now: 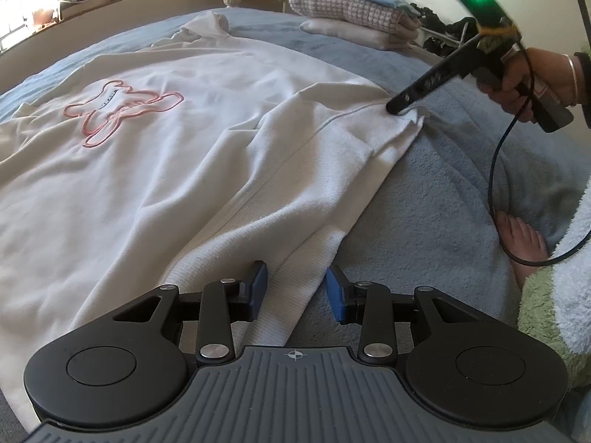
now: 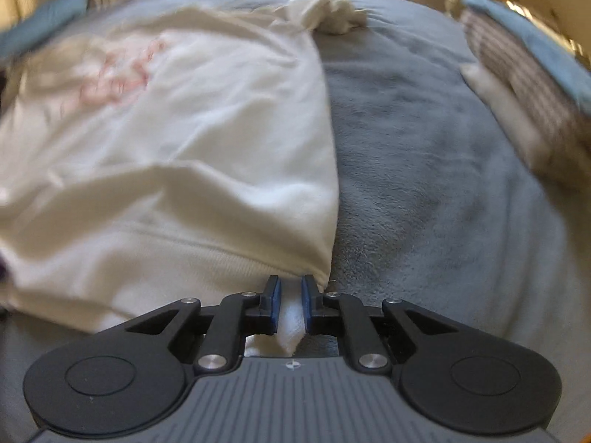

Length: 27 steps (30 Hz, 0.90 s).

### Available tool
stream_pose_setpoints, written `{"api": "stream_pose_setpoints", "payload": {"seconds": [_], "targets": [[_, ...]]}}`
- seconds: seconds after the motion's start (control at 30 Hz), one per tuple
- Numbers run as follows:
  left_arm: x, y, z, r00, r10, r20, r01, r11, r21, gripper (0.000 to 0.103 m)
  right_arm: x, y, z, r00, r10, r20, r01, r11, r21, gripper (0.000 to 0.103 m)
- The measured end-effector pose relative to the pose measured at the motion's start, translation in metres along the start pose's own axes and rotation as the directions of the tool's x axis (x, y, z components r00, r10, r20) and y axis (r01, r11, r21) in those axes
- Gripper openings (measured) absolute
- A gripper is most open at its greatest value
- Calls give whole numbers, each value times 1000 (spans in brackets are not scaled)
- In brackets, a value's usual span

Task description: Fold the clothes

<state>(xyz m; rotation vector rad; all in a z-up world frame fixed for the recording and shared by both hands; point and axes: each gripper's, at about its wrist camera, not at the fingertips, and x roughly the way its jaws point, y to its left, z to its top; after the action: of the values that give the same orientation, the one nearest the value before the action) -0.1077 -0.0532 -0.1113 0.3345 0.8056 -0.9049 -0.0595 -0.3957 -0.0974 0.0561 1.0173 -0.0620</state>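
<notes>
A white sweatshirt (image 1: 177,155) with a pink bear outline (image 1: 118,110) lies spread on a grey-blue bed cover (image 1: 443,199). My left gripper (image 1: 295,288) is open, its blue pads either side of the ribbed hem (image 1: 280,295) near the garment's corner. In the left wrist view my right gripper (image 1: 400,109), held by a person's hand (image 1: 517,81), pinches the sweatshirt's far hem corner. The right wrist view is blurred: the right gripper (image 2: 291,291) is shut on a fold of the white sweatshirt (image 2: 184,140), and cloth shows between its pads (image 2: 276,295).
A stack of folded clothes (image 1: 351,14) sits at the far side of the bed, and shows as the folded stack (image 2: 524,85) at the right. A black cable (image 1: 495,170) loops down by a bare foot (image 1: 524,236). A fluffy green and white blanket (image 1: 561,295) lies at the right edge.
</notes>
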Motion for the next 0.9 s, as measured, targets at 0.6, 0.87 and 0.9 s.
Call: {"api": "stream_pose_setpoints", "payload": {"seconds": [0.6, 0.87, 0.9], "targets": [[-1, 4, -2, 1000, -24, 5, 24, 1000, -9, 37, -16, -52, -28, 989, 148, 18, -140, 882, 449, 2], [-3, 6, -2, 1000, -30, 1, 30, 999, -23, 37, -12, -54, -32, 990, 142, 26, -138, 881, 453, 6], [-3, 6, -1, 1000, -30, 1, 30, 999, -24, 37, -15, -52, -30, 990, 136, 39, -139, 889, 436, 6]]}}
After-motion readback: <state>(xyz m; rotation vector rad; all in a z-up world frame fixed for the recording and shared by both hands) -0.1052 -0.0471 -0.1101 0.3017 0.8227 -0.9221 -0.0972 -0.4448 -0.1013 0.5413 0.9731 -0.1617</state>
